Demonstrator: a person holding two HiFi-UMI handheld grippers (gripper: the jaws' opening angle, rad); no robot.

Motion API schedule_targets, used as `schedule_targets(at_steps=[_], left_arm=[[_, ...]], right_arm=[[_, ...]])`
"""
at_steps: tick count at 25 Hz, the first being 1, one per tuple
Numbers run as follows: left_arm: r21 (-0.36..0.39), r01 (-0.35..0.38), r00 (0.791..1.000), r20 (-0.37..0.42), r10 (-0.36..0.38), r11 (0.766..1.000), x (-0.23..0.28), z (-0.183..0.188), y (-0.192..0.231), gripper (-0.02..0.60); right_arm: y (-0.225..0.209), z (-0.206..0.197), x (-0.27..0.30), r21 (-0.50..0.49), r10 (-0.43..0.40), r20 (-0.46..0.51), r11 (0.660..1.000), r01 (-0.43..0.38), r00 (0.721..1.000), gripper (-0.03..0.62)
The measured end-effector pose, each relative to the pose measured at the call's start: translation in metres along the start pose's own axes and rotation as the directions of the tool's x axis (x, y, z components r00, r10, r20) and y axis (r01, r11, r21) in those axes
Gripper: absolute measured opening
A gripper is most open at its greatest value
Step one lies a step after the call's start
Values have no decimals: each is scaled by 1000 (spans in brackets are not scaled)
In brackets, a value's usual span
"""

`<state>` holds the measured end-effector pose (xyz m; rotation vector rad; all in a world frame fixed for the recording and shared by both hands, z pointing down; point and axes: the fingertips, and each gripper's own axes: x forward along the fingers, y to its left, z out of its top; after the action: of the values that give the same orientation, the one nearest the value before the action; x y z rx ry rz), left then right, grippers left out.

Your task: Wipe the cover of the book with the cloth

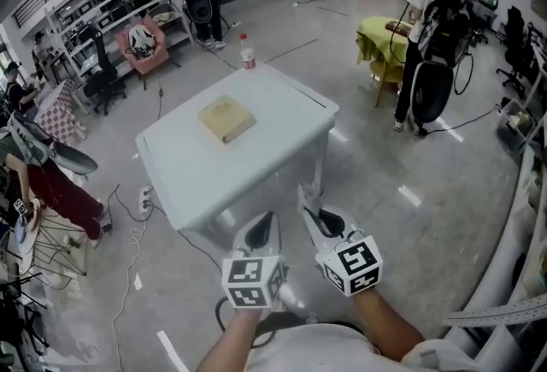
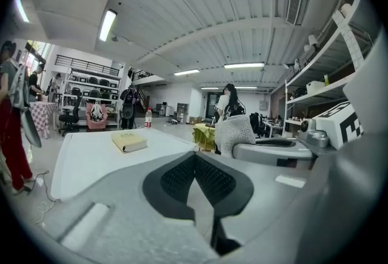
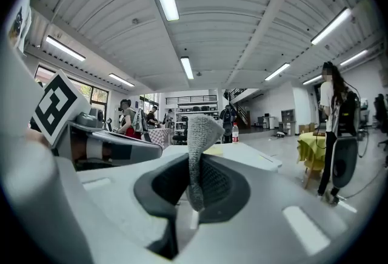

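A tan book [image 1: 226,119] lies closed near the middle of the white table [image 1: 282,139]; it also shows in the left gripper view [image 2: 128,142]. Both grippers hang side by side below the table's near edge, short of the book. My right gripper [image 1: 309,206] [image 3: 197,162] is shut on a grey knitted cloth [image 3: 197,147], which sticks up out of its jaws. In the left gripper view the cloth [image 2: 235,133] shows off to the right. My left gripper [image 1: 267,221] [image 2: 195,156] is shut with nothing between its pads.
A plastic bottle [image 1: 248,54] with a red cap stands at the table's far corner. A person stands by a yellow-green table [image 1: 380,37] at the back right. Shelving, chairs and another person line the left side. Cables [image 1: 137,225] trail on the floor left of the table.
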<state>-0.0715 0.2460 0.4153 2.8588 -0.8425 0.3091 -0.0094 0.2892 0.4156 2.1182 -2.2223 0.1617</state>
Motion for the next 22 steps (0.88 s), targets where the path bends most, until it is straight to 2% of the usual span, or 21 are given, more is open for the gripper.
schedule_targets(at_steps=[12, 22], left_arm=[[-19, 20, 1000, 0, -20, 1000, 62, 1, 22, 6], [-54, -10, 1000, -13, 10, 998, 145, 14, 100, 6]], right_arm=[[-40, -10, 49, -13, -11, -16, 1000, 11, 1000, 28], [-75, -7, 156, -26, 21, -58, 999, -22, 998, 28]])
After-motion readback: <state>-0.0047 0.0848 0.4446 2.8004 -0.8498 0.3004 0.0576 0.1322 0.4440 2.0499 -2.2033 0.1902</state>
